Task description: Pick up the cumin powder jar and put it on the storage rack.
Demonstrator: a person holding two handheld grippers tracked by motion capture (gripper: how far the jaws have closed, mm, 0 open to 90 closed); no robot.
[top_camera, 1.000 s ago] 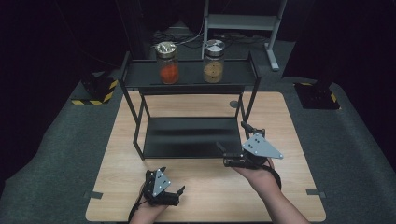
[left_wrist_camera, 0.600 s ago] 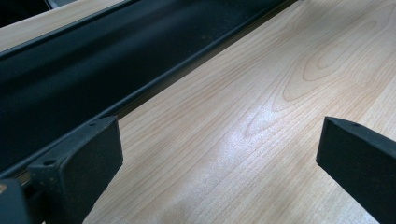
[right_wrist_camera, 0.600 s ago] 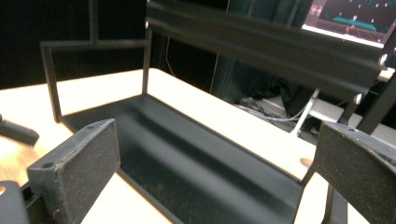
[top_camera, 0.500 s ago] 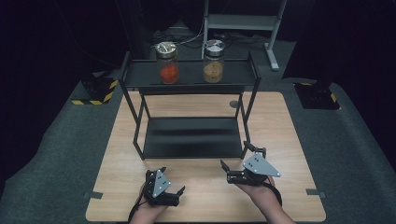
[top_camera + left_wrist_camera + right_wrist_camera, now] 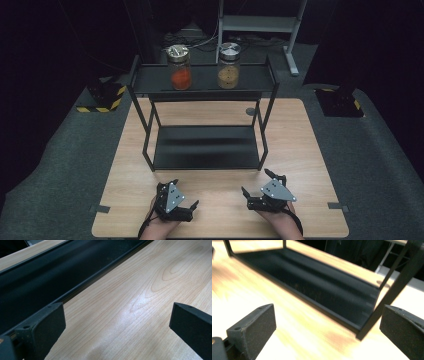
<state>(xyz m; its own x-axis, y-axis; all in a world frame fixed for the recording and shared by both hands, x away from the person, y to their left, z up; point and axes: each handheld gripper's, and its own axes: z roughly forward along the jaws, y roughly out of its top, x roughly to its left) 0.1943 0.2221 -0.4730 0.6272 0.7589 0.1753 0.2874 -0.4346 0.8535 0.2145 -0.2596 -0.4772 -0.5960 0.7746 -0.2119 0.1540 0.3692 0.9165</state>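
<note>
Two jars stand on the top shelf of the black rack [image 5: 202, 80]: red-filled jar [image 5: 180, 67] at 11 o'clock of the scene, tan-filled jar [image 5: 229, 66] just right of it at 12 o'clock, upright, apart from each other, both lidded. Lower shelf [image 5: 205, 147] bare. Rack sits on the far half of the wooden tabletop [image 5: 300, 150].

Left tool [image 5: 175, 201] at 7 o'clock, near the tabletop's front edge, jaws spread wide, nothing between them; the left gripper view has bare wood grain between the pads and the lower shelf's front rail [image 5: 75, 290] running across at 10 o'clock. Right tool [image 5: 260, 192] at 5 o'clock, also near the front edge, jaws wide apart and empty; the right gripper view looks onto the shelf's right front corner post [image 5: 392, 290], picture smeared.

Judgement: both tools parked low and well apart from the jars, so this reads as a rest or start posture, no grasp in hand. Nothing is held, and both jars are on the top shelf.

Next move, if a jar is wanted: lift a tool clear over the top rail, approach level from the front, close on the glass body below the lid, avoid nudging the neighbour
</note>
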